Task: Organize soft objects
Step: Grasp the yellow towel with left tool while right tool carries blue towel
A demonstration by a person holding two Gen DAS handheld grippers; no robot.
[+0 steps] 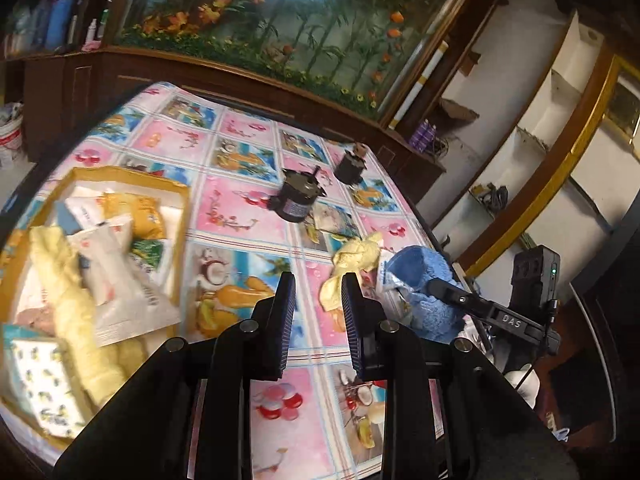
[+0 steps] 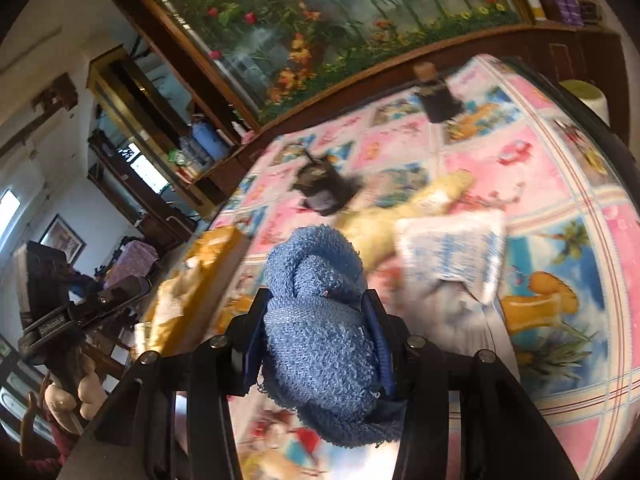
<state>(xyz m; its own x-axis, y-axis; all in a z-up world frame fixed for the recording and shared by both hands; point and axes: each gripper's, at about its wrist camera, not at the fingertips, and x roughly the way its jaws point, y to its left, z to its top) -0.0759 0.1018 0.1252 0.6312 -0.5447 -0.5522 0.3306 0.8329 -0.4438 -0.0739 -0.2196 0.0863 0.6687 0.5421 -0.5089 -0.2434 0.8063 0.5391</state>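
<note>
Each view looks forward and steeply down along a hand-held gripper's fingers, close above the tabletop (image 1: 240, 216). The left wrist view is tilted towards the yellow tray (image 1: 132, 178); the right one sits nearer the far edge. Both share the two dark motors (image 1: 294, 196), the blue towel (image 2: 320, 320) and the aquarium (image 2: 320, 12) behind.

The letters "DAS" stand in white on the black body of the right gripper (image 1: 440, 289); print on the packets (image 1: 120, 280) in the yellow tray (image 1: 132, 178) is too blurred to read
</note>
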